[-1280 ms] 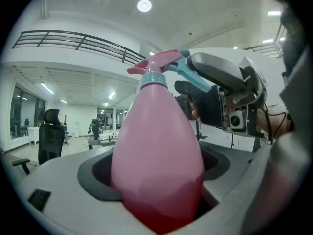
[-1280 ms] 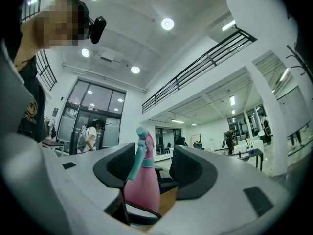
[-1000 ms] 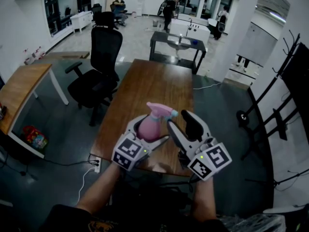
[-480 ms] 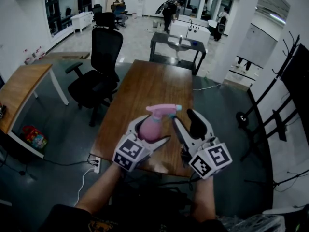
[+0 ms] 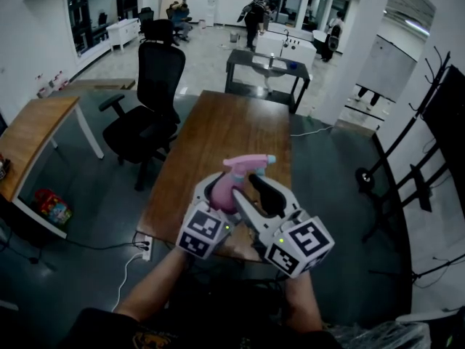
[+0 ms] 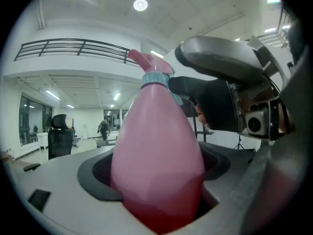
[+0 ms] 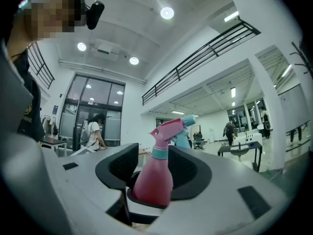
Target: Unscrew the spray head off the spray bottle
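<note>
Left gripper (image 5: 216, 195) clamps the pink spray bottle (image 5: 226, 189) steady; right gripper (image 5: 256, 187) (jaws just narrowing, not yet touching) straddles its spray head (image 5: 247, 165) for unscrewing.

A long brown wooden table (image 5: 232, 133) stands on the dark floor (image 5: 94, 217). A black office chair (image 5: 149, 100) stands on the floor just beside the table's left edge. A white power strip (image 5: 144, 246) lies by its near-left corner.
</note>
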A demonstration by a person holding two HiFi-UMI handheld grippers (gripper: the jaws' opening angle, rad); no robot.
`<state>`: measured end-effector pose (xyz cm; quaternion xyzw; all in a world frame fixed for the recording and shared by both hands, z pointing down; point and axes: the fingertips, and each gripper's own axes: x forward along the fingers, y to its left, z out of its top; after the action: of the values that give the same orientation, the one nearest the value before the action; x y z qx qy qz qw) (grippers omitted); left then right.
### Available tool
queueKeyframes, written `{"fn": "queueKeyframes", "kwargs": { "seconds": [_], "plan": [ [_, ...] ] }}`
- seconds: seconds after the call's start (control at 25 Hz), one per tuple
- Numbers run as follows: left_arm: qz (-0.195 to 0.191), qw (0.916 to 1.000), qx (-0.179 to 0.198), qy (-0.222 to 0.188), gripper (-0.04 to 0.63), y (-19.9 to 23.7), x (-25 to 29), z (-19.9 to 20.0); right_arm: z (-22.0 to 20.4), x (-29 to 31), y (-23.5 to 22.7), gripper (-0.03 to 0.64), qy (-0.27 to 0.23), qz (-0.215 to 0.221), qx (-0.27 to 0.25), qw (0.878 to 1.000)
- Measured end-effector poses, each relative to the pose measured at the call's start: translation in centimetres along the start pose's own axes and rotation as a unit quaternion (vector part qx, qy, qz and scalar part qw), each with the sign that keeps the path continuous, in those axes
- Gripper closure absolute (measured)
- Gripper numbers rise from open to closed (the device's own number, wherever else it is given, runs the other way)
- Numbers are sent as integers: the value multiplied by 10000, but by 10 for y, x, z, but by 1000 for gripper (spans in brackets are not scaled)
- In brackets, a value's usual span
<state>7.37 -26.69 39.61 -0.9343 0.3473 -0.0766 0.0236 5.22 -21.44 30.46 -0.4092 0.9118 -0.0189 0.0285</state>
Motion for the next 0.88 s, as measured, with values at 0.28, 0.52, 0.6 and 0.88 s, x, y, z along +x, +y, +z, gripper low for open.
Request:
{"fn": "queueKeyframes", "kwargs": {
  "seconds": [0.28, 0.52, 0.6, 0.88],
  "plan": [
    [-67, 10000, 52, 15, 147, -7, -4, 0, 0, 3, -5, 467, 7, -190, -13, 9998],
    [-377, 9993, 48, -14, 148, -13, -9, 1, -1, 0, -4, 503, 44, 99, -101, 9999],
    [-575, 9983, 59, -33, 148, -18, -12, 1, -1, -4, -2, 503, 45, 370, -44, 9993],
    [-1484, 9889, -15, -52, 148, -40, -22, 2, -3, -16, 1, 503, 78, 1418, 290, 9894]
  ]
}}
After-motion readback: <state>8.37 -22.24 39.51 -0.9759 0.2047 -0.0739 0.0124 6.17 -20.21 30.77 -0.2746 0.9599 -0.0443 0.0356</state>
